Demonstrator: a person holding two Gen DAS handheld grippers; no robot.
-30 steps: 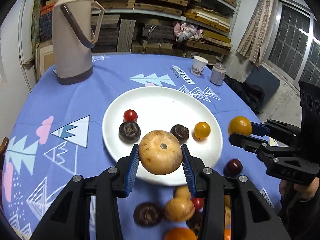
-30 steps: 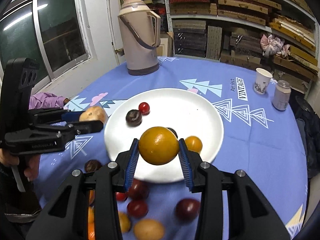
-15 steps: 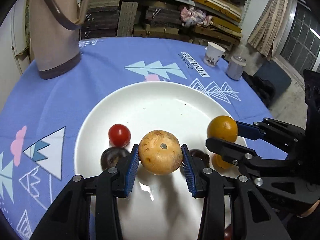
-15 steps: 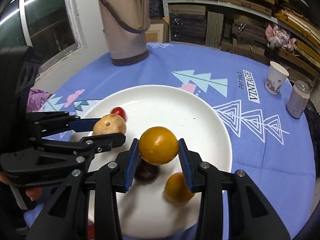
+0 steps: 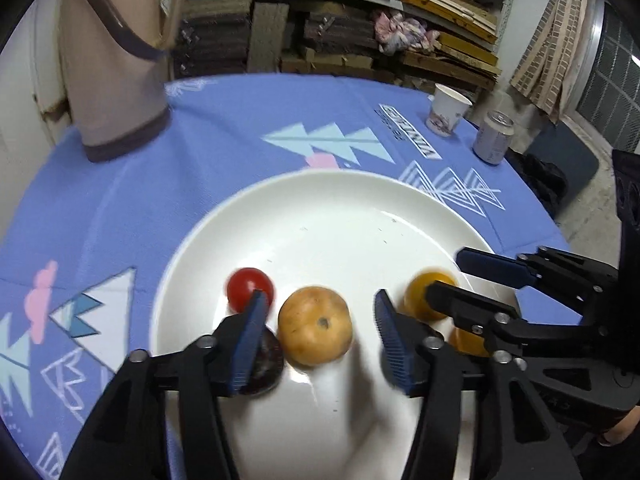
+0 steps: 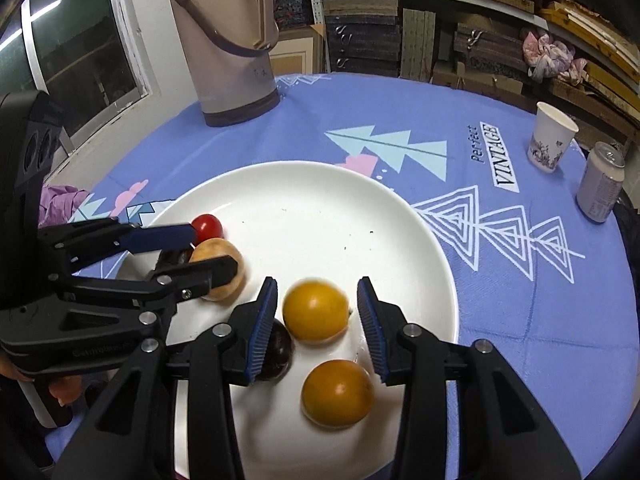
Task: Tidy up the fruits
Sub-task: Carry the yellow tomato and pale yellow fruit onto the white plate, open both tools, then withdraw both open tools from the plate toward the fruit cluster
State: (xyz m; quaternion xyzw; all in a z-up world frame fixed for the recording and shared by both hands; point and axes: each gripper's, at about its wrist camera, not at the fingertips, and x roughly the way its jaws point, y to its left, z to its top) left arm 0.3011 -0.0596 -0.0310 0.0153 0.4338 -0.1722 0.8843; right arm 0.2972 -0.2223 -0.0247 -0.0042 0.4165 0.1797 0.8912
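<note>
In the left wrist view my left gripper (image 5: pixel 321 312) hangs low over the white plate (image 5: pixel 340 224). Its jaws are opening, and a tan round fruit (image 5: pixel 315 325) lies between them clear of both pads. A red tomato (image 5: pixel 248 288) and a dark fruit (image 5: pixel 266 364) sit just left of it. In the right wrist view my right gripper (image 6: pixel 317 300) is also opening around an orange fruit (image 6: pixel 316 312), with gaps on both sides. A second orange fruit (image 6: pixel 337 394) and a dark fruit (image 6: pixel 280 350) lie beside it on the plate (image 6: pixel 320 216). The left gripper (image 6: pixel 214 250) shows at the left.
A tall beige thermos (image 6: pixel 228 48) stands at the table's far left. A paper cup (image 6: pixel 550 140) and a drink can (image 6: pixel 602 182) stand at the far right. The blue patterned cloth (image 6: pixel 520 300) covers the round table. Stacked shelves fill the background.
Both grippers moved forward and down over the plate. Then their jaws spread, letting go of the tan fruit and the orange fruit, which now lie on the plate.
</note>
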